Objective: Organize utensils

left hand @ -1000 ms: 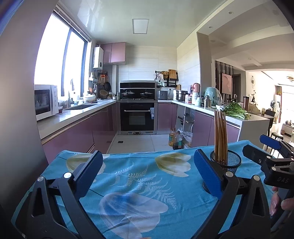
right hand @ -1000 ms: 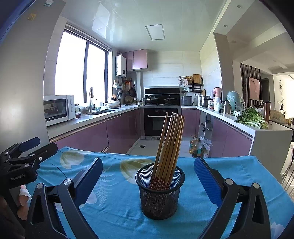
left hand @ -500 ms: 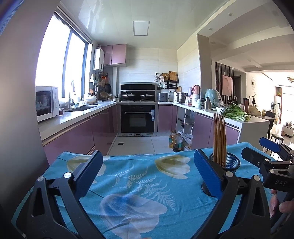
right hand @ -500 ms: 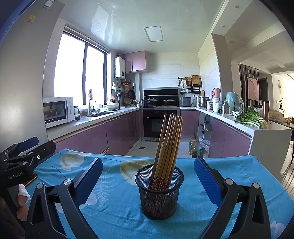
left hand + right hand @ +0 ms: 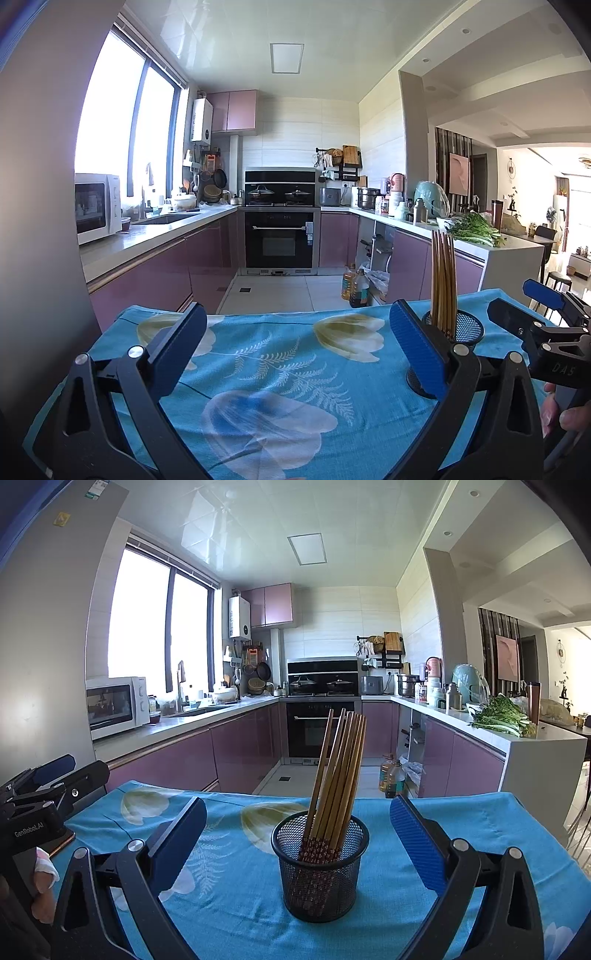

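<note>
A black mesh cup (image 5: 320,867) stands upright on the blue flowered tablecloth (image 5: 236,897), holding several wooden chopsticks (image 5: 338,771) that lean right. My right gripper (image 5: 297,834) is open and empty, its jaws standing wide on either side of the cup, just in front of it. My left gripper (image 5: 293,343) is open and empty over the cloth, left of the cup. The cup (image 5: 463,328) and chopsticks (image 5: 443,280) show behind its right finger (image 5: 417,347). Each gripper shows at the edge of the other's view.
The table's far edge (image 5: 332,794) drops to the kitchen floor. Purple cabinets with a microwave (image 5: 114,705) run along the left, an oven (image 5: 319,727) at the back, a counter with greens (image 5: 498,716) on the right. Oil bottles (image 5: 391,775) stand on the floor.
Both views have shifted slightly; the cup sits a touch lower and farther in the left view. Both grippers stay open and empty. The cup and chopsticks have not moved on the cloth.
</note>
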Available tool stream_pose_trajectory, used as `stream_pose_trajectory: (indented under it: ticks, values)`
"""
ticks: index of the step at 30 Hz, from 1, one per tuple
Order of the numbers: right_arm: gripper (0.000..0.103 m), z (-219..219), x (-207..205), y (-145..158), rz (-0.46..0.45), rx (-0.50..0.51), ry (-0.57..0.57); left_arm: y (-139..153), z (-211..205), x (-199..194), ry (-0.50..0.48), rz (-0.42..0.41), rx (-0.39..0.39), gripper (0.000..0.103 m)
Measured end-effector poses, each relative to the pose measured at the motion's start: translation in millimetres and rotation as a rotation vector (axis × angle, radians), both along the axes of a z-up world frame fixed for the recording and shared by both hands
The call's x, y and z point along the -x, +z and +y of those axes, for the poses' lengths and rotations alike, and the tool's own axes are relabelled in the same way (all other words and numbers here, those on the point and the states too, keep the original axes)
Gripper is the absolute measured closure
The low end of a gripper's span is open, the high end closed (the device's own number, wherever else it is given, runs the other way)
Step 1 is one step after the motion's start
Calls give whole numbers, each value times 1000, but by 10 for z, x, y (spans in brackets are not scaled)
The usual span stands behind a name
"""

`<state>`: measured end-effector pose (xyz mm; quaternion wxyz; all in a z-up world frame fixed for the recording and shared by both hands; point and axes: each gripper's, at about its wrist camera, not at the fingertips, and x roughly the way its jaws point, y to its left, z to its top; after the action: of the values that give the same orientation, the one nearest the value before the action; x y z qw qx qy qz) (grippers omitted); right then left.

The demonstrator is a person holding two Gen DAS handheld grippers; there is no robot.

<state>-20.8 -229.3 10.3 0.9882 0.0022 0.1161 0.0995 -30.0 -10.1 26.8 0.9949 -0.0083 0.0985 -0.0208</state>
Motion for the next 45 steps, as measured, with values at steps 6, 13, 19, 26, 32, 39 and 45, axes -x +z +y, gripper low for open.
stream_pose_trajectory:
  ticks: [6, 13, 19, 26, 32, 39, 45]
  values:
    - [7, -7, 11, 10, -4, -3, 0, 25, 2, 9, 4, -5, 3, 5]
    - [7, -9, 15, 30, -15, -5, -2, 47, -15, 15, 11, -12, 0, 5]
    - [7, -7, 17, 30, -18, -3, -4, 56, -13, 8, 11, -14, -1, 5]
    - [7, -8, 16, 31, -22, -4, -4, 59, -7, 4, 12, -16, -1, 5]
    - [7, -7, 15, 32, -22, -3, -5, 61, -6, 3, 13, -17, -1, 5]
    - [7, -9, 16, 34, -22, -3, -5, 57, -9, 7, 12, -16, -1, 5]
    - [7, -7, 12, 33, -21, -4, -5, 61, -6, -1, 9, -15, -1, 5]
